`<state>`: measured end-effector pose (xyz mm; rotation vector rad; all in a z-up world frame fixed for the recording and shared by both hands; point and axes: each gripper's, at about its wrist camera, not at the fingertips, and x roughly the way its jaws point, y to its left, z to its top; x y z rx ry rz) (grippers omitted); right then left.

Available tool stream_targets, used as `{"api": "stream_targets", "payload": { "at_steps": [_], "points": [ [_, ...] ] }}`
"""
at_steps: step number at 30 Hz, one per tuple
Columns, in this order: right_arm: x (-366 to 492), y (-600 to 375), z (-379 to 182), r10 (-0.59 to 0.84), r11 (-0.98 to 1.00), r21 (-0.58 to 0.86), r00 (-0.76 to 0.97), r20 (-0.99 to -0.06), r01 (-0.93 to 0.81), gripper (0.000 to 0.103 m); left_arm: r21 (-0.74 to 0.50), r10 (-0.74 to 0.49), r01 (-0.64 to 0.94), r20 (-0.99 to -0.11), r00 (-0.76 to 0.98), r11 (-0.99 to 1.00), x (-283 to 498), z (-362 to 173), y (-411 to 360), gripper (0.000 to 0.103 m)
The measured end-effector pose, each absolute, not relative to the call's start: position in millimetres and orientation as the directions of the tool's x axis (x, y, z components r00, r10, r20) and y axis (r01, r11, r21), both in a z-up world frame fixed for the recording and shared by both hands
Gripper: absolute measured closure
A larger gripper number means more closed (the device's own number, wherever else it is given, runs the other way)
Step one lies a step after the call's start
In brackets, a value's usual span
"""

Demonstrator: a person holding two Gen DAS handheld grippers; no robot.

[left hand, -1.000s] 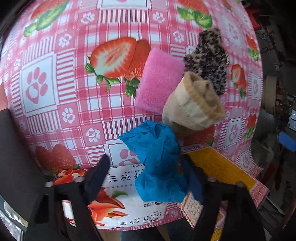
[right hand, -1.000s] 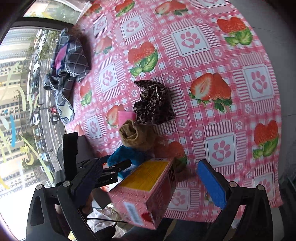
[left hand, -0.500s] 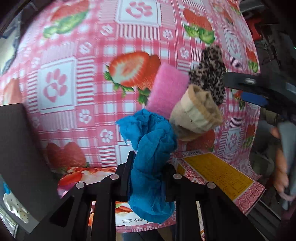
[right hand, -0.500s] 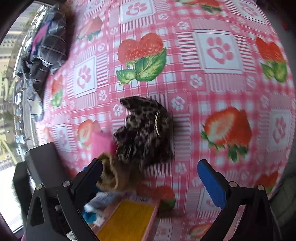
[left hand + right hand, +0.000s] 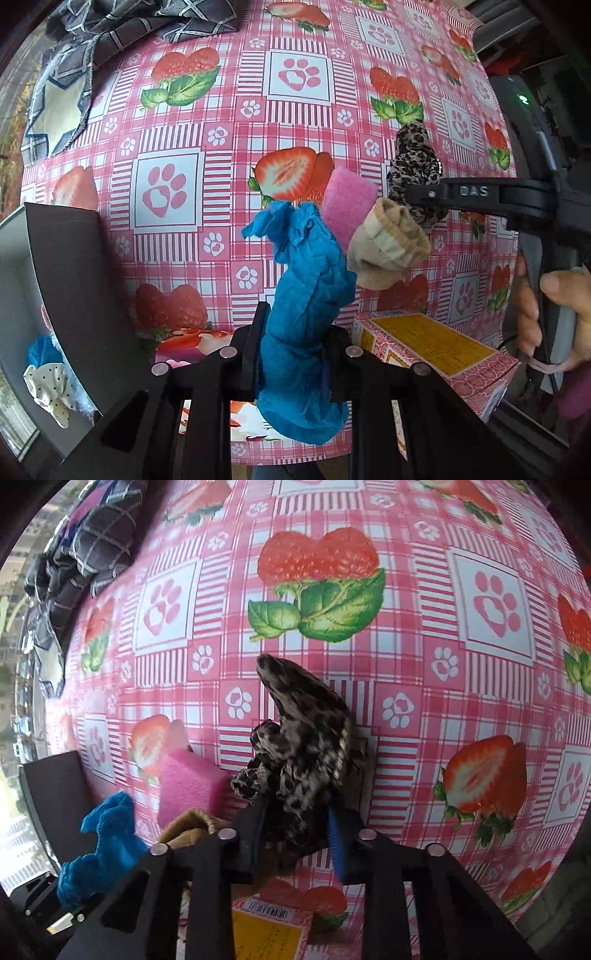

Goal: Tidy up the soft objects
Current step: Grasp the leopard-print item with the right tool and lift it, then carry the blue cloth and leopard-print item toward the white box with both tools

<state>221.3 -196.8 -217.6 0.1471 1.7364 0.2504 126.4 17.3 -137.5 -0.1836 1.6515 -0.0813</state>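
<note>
My left gripper is shut on a crumpled blue cloth and holds it above the strawberry tablecloth. My right gripper is shut on a leopard-print cloth; it also shows in the left wrist view, behind the right gripper's finger. A pink sponge and a beige rolled sock lie between them on the table. The blue cloth, pink sponge and beige sock show at lower left in the right wrist view.
A dark-sided bin at the left holds a blue cloth and a dotted white cloth. A pink and yellow box lies at the table's near edge. A grey plaid garment lies at the far left.
My left gripper has closed on the blue cloth and lifted it. My right gripper has moved in and closed on the leopard-print cloth.
</note>
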Motion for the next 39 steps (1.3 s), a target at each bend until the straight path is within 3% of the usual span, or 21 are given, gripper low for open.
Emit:
{"api": "stream_targets", "payload": {
  "at_steps": [3, 13, 14, 15, 17, 25, 28, 29, 39],
  "points": [
    [219.2, -207.8, -207.5, 0.279, 0.959, 0.285, -0.154, -0.948, -0.013, 0.091, -0.155, -0.159, -0.071, -0.986, -0.049, 0.985, 123.9, -134.0, 13.9, 0.078],
    [215.7, -241.0, -179.0, 0.339, 0.941, 0.338, -0.111, -0.934, 0.028, 0.09, -0.157, -0.157, -0.06, -0.988, 0.002, 0.986, 110.6, -118.7, 16.7, 0.078],
    [218.8, -239.5, -181.1, 0.34, 0.94, 0.339, -0.124, -0.932, 0.03, 0.085, -0.156, -0.156, -0.058, -0.988, 0.005, 0.986, 109.2, -116.6, 17.1, 0.078],
    [221.4, -231.4, -180.9, 0.328, 0.945, 0.326, -0.127, -0.936, 0.03, 0.058, -0.154, -0.154, -0.058, -0.988, 0.009, 0.986, 108.2, -115.0, 16.8, 0.078],
    [222.9, -217.1, -184.3, 0.288, 0.957, 0.288, -0.106, -0.952, 0.014, 0.021, -0.145, -0.144, -0.062, -0.989, 0.016, 0.987, 105.2, -111.1, 18.6, 0.078],
    [238.6, -185.0, -218.4, 0.159, 0.982, 0.169, -0.118, -0.98, -0.083, 0.025, -0.135, -0.135, -0.105, -0.991, 0.014, 0.985, 98.5, -110.8, 25.8, 0.078],
    [232.3, -171.9, -217.1, 0.078, 0.978, 0.091, -0.078, -0.994, -0.188, 0.052, -0.125, -0.123, -0.108, -0.992, 0.017, 0.986, 98.2, -111.4, 25.4, 0.078],
    [228.9, -168.5, -217.0, 0.1, 0.97, 0.115, -0.08, -0.992, -0.215, 0.066, -0.121, -0.12, -0.106, -0.993, 0.018, 0.987, 98.5, -111.1, 24.9, 0.078],
    [208.7, -233.4, -173.4, 0.282, 0.959, 0.283, -0.022, -0.959, -0.037, 0.069, -0.099, -0.095, -0.05, -0.993, 0.071, 0.994, 93.4, -94.5, 18.1, 0.078]
  ]
}}
